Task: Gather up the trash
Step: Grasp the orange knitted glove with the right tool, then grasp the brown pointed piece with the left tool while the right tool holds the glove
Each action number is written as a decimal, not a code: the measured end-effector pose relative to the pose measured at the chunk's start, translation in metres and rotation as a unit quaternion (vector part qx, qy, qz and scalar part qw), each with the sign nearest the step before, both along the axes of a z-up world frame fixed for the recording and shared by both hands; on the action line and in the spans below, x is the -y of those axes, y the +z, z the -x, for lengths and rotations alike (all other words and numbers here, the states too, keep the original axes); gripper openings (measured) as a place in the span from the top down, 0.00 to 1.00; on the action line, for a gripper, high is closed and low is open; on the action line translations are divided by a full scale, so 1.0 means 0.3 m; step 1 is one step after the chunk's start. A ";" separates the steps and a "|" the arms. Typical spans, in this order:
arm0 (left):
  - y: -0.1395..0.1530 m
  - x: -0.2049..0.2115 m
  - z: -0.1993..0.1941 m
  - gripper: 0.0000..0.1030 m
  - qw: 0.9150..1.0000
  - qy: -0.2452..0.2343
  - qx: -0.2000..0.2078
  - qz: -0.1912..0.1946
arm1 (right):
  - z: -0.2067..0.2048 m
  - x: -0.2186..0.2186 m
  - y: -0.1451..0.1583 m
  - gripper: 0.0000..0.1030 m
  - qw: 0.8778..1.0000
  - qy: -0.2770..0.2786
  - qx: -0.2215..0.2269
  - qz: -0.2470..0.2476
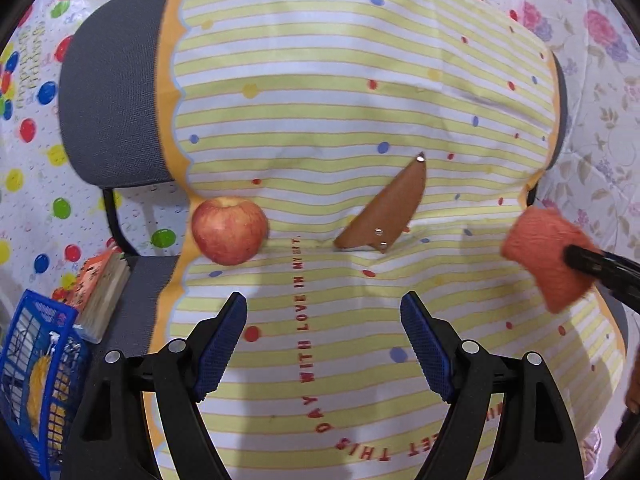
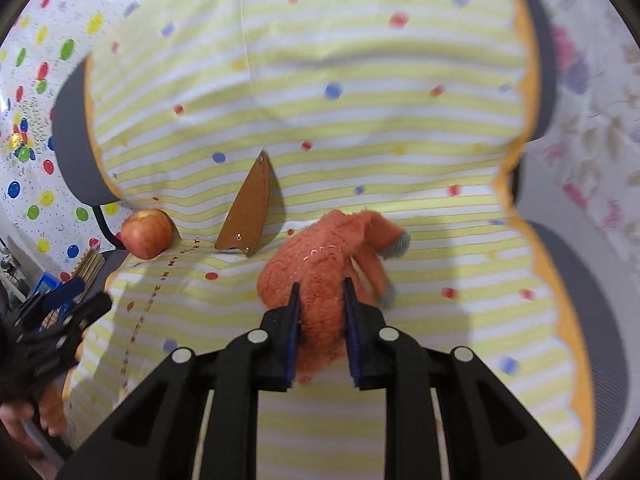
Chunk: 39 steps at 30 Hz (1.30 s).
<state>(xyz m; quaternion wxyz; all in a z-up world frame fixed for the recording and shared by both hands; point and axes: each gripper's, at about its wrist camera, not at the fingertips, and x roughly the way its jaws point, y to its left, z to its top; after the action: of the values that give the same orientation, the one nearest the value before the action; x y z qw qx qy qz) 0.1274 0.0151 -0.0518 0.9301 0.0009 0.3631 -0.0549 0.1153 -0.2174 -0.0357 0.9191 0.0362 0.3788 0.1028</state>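
1. My right gripper is clenched on the fuzzy orange knitted glove, lifted just above the striped yellow cloth.
2. My left gripper is released, holding nothing; the brown leather sheath lies ahead of it and the red apple ahead-left.
3. I judge this the carry step: next I need to take the glove to the blue plastic basket at far left.

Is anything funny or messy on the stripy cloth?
Yes. A brown leather sheath leans in the chair's crease, beside a whole apple that hardly looks like trash. The right gripper squeezes a fuzzy orange glove. The left gripper is open.
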 end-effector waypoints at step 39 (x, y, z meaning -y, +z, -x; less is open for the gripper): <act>0.067 0.241 -0.269 0.96 0.995 -0.100 0.003 0.014 | 0.116 0.181 0.004 0.81 0.998 -0.040 0.013 -0.055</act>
<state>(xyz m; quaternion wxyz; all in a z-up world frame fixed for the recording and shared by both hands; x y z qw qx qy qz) 0.2081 -0.0573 -0.0316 0.9209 0.0238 0.3578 -0.1527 0.0807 -0.2718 -0.0345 0.9240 0.1001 0.3586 0.0869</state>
